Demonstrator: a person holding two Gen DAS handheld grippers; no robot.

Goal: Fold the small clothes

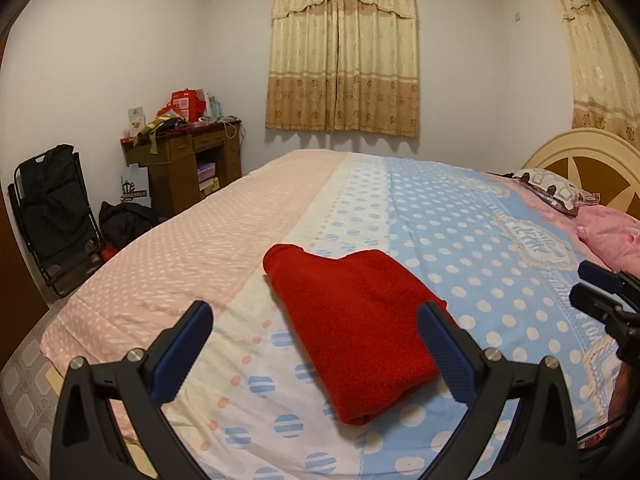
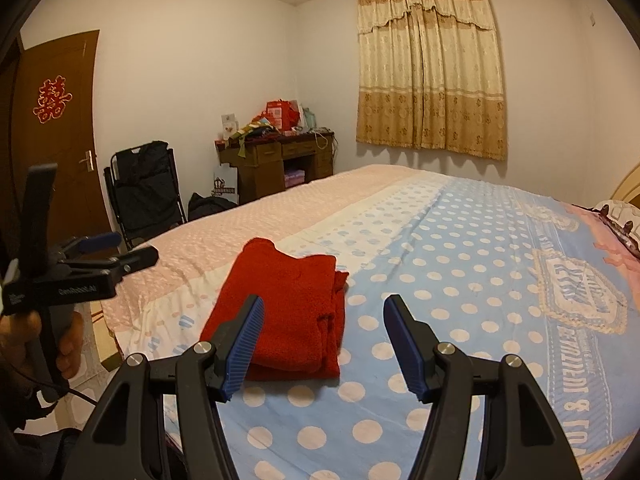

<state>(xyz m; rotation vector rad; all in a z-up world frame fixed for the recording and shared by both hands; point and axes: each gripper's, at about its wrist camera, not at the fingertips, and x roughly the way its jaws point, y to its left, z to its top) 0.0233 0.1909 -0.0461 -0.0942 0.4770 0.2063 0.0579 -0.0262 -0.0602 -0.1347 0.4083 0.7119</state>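
A small red garment [image 1: 356, 320] lies folded into a compact rectangle on the dotted bedspread [image 1: 460, 240]. In the left wrist view my left gripper [image 1: 316, 312] hovers just short of it, jaws wide apart and empty, clear of the cloth. The right wrist view shows the same red garment [image 2: 292, 312] ahead and slightly left of my right gripper [image 2: 324, 308], which is open with nothing between its blue pads. My left gripper [image 2: 120, 250] appears at the left edge there, held by a hand [image 2: 68, 340]. My right gripper [image 1: 588, 284] shows at the right edge of the left view.
The bed runs back toward a curtained window [image 1: 344, 60]. A headboard [image 1: 576, 160] and pink pillows [image 1: 612, 232] sit at the right. Beyond the bed's left edge stand a cluttered desk [image 1: 184, 160], a black folding chair [image 1: 52, 216] and a brown door [image 2: 60, 132].
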